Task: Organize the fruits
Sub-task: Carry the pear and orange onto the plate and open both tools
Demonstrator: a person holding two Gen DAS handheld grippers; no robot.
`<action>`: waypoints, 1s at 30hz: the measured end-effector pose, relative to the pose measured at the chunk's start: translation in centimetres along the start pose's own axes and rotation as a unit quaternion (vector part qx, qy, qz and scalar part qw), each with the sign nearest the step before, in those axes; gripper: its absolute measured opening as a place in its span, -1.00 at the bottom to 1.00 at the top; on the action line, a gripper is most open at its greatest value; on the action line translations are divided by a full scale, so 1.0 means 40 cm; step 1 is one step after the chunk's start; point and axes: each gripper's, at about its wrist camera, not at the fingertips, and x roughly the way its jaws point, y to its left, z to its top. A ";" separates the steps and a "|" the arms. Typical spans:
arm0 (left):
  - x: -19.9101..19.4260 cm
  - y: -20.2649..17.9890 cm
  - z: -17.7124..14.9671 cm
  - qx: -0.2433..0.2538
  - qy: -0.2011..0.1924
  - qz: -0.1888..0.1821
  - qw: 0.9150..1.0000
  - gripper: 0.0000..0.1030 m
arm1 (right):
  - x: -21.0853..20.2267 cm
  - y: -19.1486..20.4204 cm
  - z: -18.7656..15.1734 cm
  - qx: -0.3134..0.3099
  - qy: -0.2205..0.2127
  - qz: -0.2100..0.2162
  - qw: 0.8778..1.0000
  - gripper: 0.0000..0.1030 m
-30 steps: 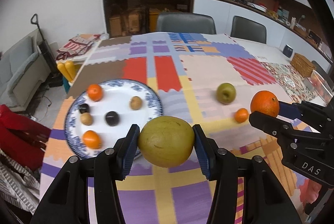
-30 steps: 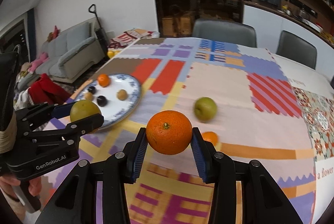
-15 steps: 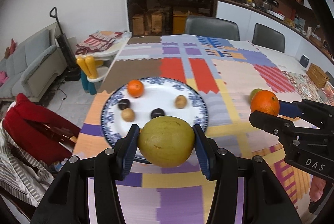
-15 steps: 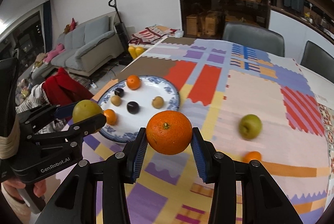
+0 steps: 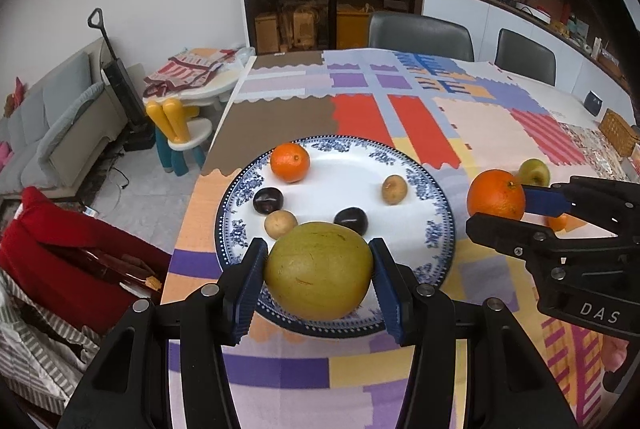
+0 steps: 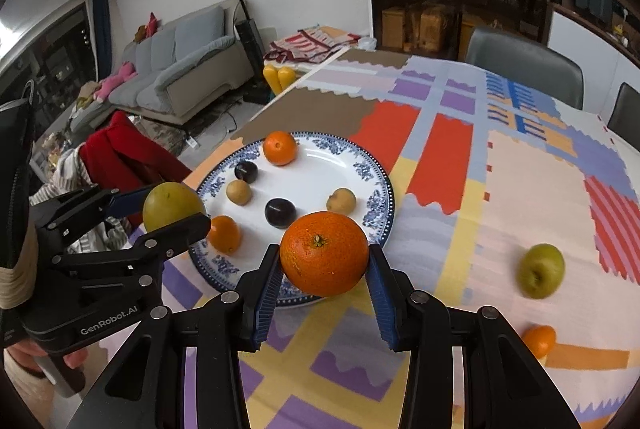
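Left wrist view: your left gripper is clamped on the yellow-green fruit, pads pressing both flanks, and the plate lies right beneath and ahead of it. Just past your fingertips sit a tan fruit and a dark plum, so I'd lower into the bare white patch nearer you, not onto them. Off to your right, the other tool carries its load level with yours.

Right wrist view: your right gripper grips the orange squarely. The plate's near rim lies just under its tips; a tan fruit lies beyond. Go in past the rim before letting go, or it may roll off. The green apple and small tangerine wait far right on the tablecloth.
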 end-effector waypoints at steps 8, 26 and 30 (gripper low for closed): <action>0.063 0.023 0.018 0.001 0.022 -0.005 1.000 -0.02 | 0.097 -0.012 0.021 0.011 0.039 0.012 0.999 -0.16; 0.076 0.004 0.036 0.030 0.023 0.002 0.999 0.03 | 0.134 -0.035 0.017 0.035 0.048 0.012 0.998 0.08; 0.049 -0.017 0.036 0.041 0.007 0.010 0.999 0.14 | 0.093 -0.044 0.017 0.035 0.028 0.000 0.999 0.08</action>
